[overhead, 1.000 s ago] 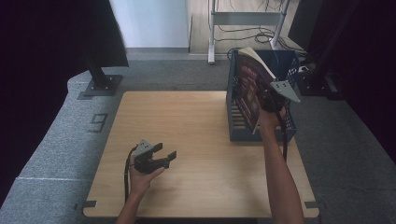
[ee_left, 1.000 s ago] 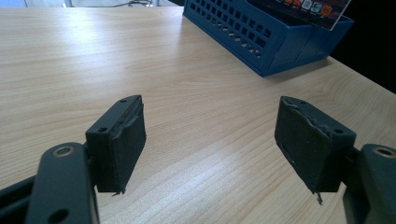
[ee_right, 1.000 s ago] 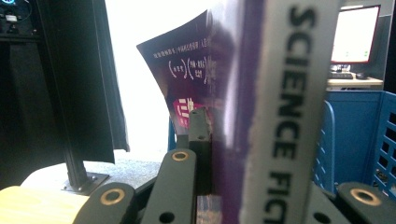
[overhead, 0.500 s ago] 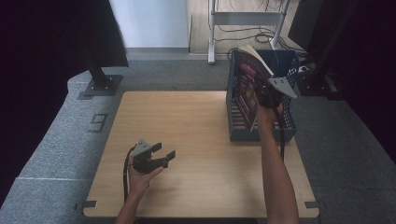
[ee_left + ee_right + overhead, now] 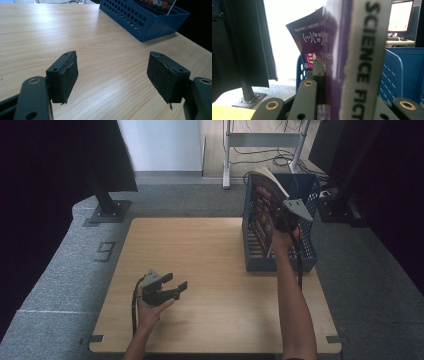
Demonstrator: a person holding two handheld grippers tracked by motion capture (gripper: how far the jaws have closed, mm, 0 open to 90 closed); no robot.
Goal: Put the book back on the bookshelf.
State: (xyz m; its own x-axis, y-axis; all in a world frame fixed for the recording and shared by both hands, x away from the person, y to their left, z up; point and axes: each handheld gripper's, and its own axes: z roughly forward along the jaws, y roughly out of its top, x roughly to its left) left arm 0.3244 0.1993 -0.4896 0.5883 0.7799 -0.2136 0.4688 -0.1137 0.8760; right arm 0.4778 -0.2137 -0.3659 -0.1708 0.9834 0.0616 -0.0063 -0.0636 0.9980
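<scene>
Book (image 5: 263, 202): clamped by the spine in the right tool (image 5: 280, 220), held upright and tilted over the blue basket (image 5: 280, 262) at the far right of the surface (image 5: 200, 250), not yet seated inside. Risk of loose cover and pages fanning and catching on the basket rim, or of slipping from a narrow spine grip. Left tool (image 5: 175, 285): released, jaws wide, resting low near the front edge, too far off to steady the basket if nudged.

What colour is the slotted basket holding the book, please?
Blue; the basket shows it best in the left gripper view.
</scene>
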